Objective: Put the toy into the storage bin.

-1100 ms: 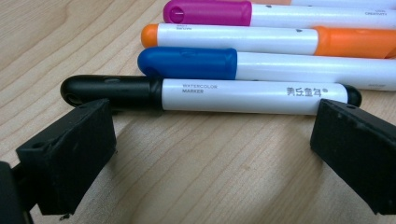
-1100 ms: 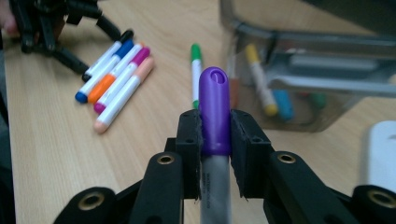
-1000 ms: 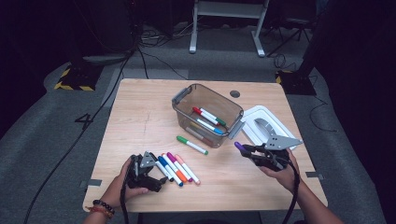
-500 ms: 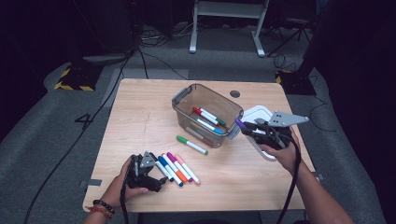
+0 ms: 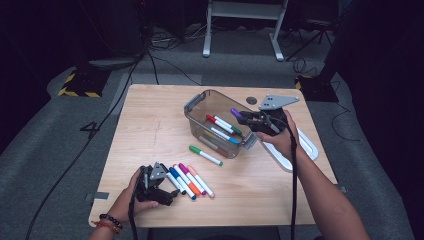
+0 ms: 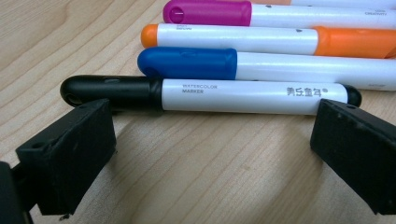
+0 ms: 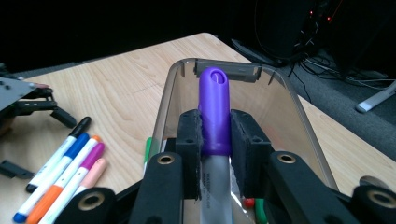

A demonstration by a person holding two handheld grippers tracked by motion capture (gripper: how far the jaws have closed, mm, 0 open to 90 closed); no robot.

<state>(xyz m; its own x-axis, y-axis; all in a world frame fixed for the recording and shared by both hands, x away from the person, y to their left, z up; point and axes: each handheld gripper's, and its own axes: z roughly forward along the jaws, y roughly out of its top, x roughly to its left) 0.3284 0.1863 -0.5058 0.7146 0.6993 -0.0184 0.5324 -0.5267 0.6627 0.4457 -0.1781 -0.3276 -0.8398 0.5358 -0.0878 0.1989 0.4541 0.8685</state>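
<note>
Black-capped white marker point(image 6: 205, 95) lies on the wooden table point(image 5: 150, 135), left of the clear plastic bin point(image 5: 220, 125), before the left gripper's point(image 5: 159, 186) wide-open jaws. Right gripper point(image 7: 215, 140) pinches a purple-capped marker point(image 7: 214, 109) above that bin; tilted wrong, it could hit the rim and bounce out.

Purple-capped white watercolour marker point(image 7: 214, 116): capped, being clamped between the two black jaws of the right gripper point(image 5: 248, 119), cap end pointing forward over the open top of the bin.

Clear smoky plastic rectangular bin point(image 5: 199, 102): standing upright on the wooden table, holding several capped markers lying on its floor.

Black-capped white watercolour marker point(image 6: 205, 95): lying flat on the table, first in a row of markers, sitting just ahead of the spread jaws of the left gripper point(image 5: 167, 184), untouched.
</note>
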